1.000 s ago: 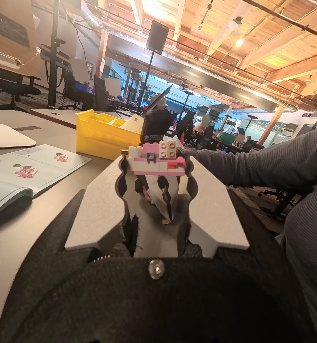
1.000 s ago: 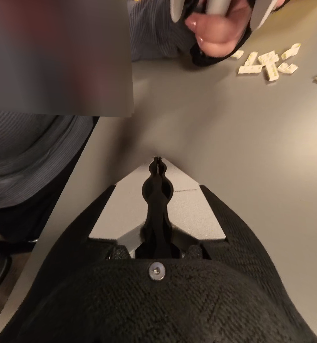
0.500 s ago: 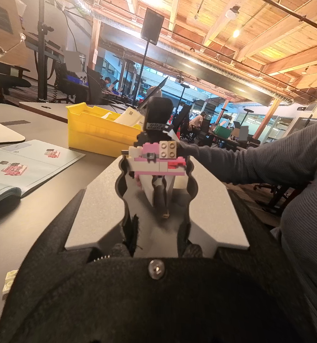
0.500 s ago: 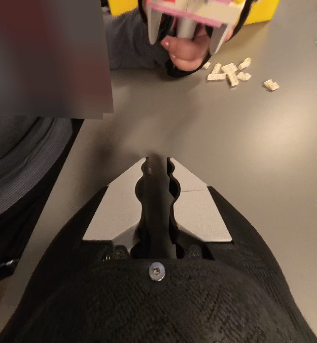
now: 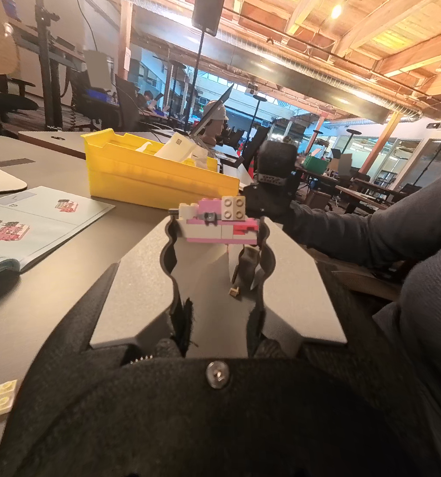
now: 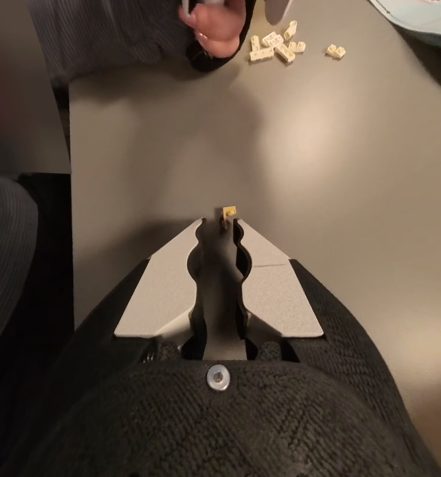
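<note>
My left gripper (image 5: pixel 217 225) is shut on a small brick assembly (image 5: pixel 220 228) of pink, white and red bricks and holds it above the grey table (image 5: pixel 59 284). Both fingers press on its ends. My right gripper (image 6: pixel 219 220) is open, low over the table (image 6: pixel 317 154). A tiny yellow brick piece (image 6: pixel 229 213) lies on the table at its fingertips, with a gap to each pad. In the left wrist view the right gripper (image 5: pixel 249 268) shows below and behind the assembly, the tiny piece (image 5: pixel 234 291) at its tips.
A yellow bin (image 5: pixel 149 178) with paper bags stands behind. An open instruction booklet (image 5: pixel 33 222) lies at the left. Several loose white bricks (image 6: pixel 276 47) lie near the hand (image 6: pixel 214 33) on the left gripper. Two white bricks (image 5: pixel 3 397) lie near me. The table edge (image 6: pixel 69 180) runs along the left. My hands' fingertips stand some 15 centimetres from each other.
My right gripper's jaws went from shut to open, and the tiny yellow piece left the grasp and now lies on the table. The left gripper kept its hold on the assembly.
</note>
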The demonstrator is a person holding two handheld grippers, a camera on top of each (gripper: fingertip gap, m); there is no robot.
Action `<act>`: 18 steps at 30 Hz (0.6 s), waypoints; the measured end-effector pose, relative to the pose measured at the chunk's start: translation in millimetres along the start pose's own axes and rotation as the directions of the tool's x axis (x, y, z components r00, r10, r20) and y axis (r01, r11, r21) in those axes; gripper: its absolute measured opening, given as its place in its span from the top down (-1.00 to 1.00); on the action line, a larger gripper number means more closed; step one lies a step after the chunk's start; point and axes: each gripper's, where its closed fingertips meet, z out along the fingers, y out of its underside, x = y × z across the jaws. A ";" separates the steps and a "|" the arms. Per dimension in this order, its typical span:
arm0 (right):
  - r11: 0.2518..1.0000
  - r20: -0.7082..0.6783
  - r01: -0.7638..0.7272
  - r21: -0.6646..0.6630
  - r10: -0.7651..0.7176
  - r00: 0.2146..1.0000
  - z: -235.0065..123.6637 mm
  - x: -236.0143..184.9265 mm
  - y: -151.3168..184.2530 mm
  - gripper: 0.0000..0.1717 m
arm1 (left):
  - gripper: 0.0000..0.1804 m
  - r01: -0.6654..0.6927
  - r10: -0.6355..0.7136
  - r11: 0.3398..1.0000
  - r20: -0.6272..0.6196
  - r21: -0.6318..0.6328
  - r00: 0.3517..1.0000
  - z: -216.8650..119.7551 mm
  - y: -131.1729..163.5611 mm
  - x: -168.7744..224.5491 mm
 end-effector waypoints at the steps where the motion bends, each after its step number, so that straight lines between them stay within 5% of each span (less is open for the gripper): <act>1: 1.000 0.000 0.000 -0.009 0.000 1.000 1.8 1.3 0.6 0.81 | 0.30 -0.004 0.004 1.000 0.000 -0.009 1.000 0.9 1.8 0.5; 6: 0.990 -0.017 0.074 -0.117 -0.077 0.997 2.7 4.2 4.5 0.98 | 0.30 -0.025 0.025 0.999 0.010 -0.040 1.000 3.2 6.8 0.2; 8: 0.959 -0.067 0.211 -0.189 -0.227 0.971 -4.9 8.7 -0.1 0.99 | 0.30 -0.026 0.028 0.998 0.024 -0.055 0.999 3.5 8.9 -2.0; 10: 0.844 -0.091 0.409 -0.346 -0.465 0.881 -14.8 15.7 -2.0 0.99 | 0.30 -0.030 0.033 0.997 0.043 -0.072 0.999 4.0 11.4 -4.8; 12: 0.579 -0.016 0.577 -0.576 -0.713 0.700 -24.0 27.8 5.6 0.99 | 0.30 -0.039 0.045 0.995 0.062 -0.092 0.997 4.3 14.3 -7.5; 14: 0.161 0.203 0.669 -0.725 -0.878 0.432 -32.5 38.7 14.5 0.99 | 0.30 -0.044 0.053 0.993 0.076 -0.108 0.996 4.3 16.7 -9.8; 16: -0.234 0.448 0.659 -0.715 -0.877 0.175 -37.1 43.7 17.3 0.98 | 0.30 -0.047 0.056 0.992 0.079 -0.113 0.995 4.3 17.2 -10.2; 18: -0.494 0.608 0.601 -0.628 -0.794 -0.016 -35.6 44.4 14.7 0.98 | 0.30 -0.049 0.059 0.992 0.081 -0.115 0.995 4.1 17.2 -10.4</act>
